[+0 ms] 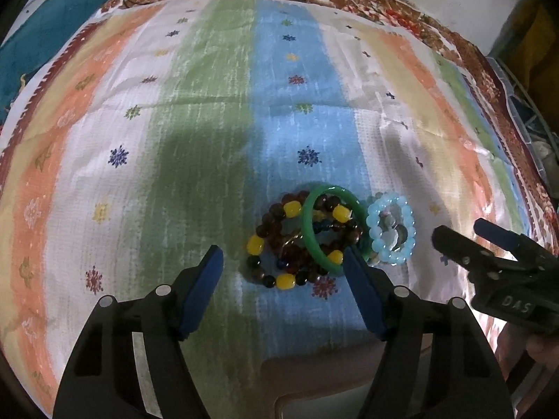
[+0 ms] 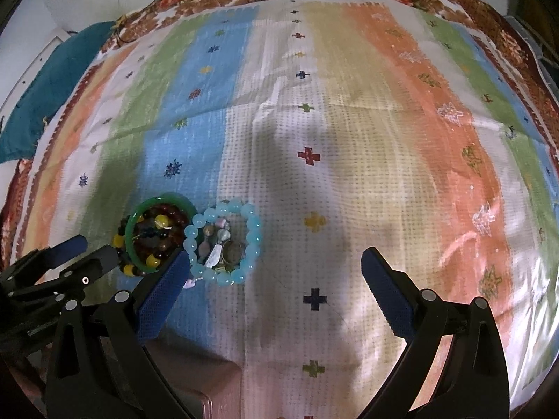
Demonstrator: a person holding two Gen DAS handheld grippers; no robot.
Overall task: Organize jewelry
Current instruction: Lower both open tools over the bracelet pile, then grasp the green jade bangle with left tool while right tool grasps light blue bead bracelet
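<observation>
- Left wrist view: your left gripper stands partly open over the green bangle and dark beaded bracelet, gripping nothing.
- Pale blue bead bracelet lies just right, ringing small trinkets.
- Your right gripper gapes wide, empty, above the striped cloth.

In the left wrist view, one blue finger pad overlapped the green bangle, which hid part of the brown-and-yellow bead bracelet. Small pieces inside the pale blue bead bracelet were too small to identify. The teal cloth ran off the frame edge.
</observation>
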